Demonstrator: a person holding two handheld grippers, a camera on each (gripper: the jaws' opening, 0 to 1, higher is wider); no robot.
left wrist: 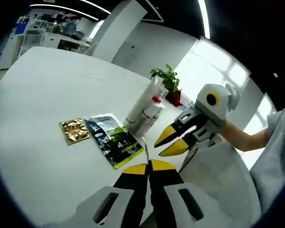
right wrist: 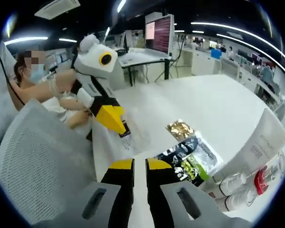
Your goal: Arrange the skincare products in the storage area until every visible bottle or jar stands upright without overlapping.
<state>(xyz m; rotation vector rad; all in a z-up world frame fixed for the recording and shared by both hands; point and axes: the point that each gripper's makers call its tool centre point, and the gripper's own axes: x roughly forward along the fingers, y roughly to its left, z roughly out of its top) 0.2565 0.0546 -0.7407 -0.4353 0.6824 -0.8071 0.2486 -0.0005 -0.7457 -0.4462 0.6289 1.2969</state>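
Lying tubes (left wrist: 143, 108) beside sachets (left wrist: 115, 139); left tongs (left wrist: 147, 167) closed.

Black jaws tipped in yellow are fitted to each white-bodied gripper (left wrist: 172, 141) (right wrist: 118, 124); a white sleeve (left wrist: 280, 142) is worn.

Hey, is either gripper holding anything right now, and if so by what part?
Nothing is held. The left gripper and right gripper are both shut on nothing, above the table, apart from the bottles.

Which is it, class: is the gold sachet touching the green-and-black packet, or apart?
Apart. The left gripper view shows a strip of white table between the gold sachet and the green-and-black packet.
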